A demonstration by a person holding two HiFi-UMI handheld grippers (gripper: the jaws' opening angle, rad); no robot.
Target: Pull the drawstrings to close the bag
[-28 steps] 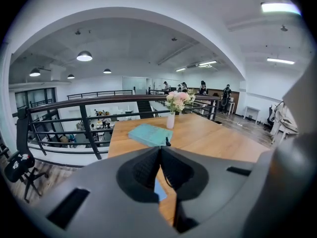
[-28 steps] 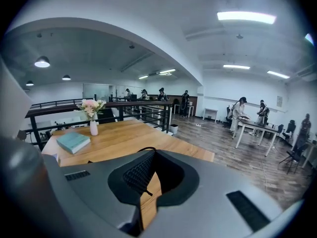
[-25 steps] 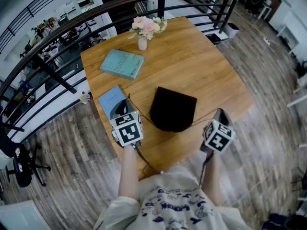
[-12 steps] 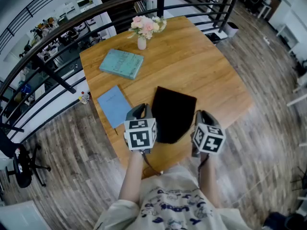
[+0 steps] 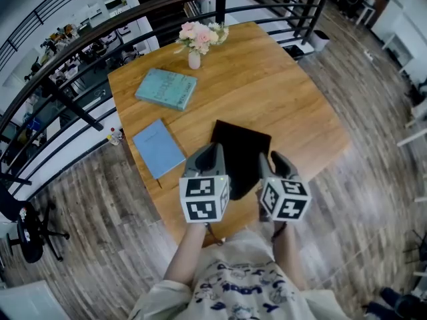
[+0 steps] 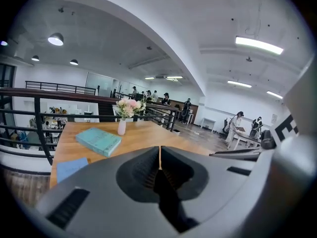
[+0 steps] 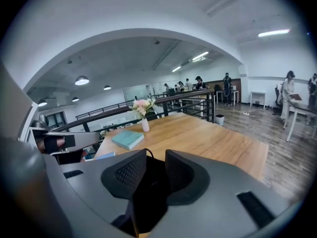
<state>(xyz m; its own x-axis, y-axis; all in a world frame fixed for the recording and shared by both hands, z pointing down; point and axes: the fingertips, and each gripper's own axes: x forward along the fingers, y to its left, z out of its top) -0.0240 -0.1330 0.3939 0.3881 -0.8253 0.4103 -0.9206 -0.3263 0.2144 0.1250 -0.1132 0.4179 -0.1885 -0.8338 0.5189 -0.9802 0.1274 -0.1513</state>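
1. The black bag (image 5: 240, 155) lies flat on the wooden table (image 5: 280, 92), close to the edge on my side. Its long way runs from me toward the far side of the table. It leans a little to the right at the far end.
2. The bag sits right between my two grippers, a bit ahead of them and below them. The end near me looks pinched in, so I think the mouth is on my side and is mostly closed.
3. The left gripper (image 5: 212, 152) is at the bag's left edge. In the left gripper view its fingers (image 6: 143, 170) are pressed tight together, with only a thin line between them. I cannot tell if the string is caught in there.
4. The right gripper (image 5: 277, 160) is just beside the bag's right edge. Its fingers (image 7: 130, 175) are opening now. Dark bag cloth shows in the gap under them, and they do not press on it. A thin drawstring (image 7: 146, 153) loops up by the tip of one finger and hangs loose.
5. Both grippers are about as near to the bag as each other. I think any more pulling has to go out sideways, left and right, away from the bag.
6. Farther off are a blue notebook (image 5: 158, 148) to the left, a teal book (image 5: 165, 89) past it, and a vase of pink flowers (image 5: 197, 40) at the far edge. None of them is in my way.
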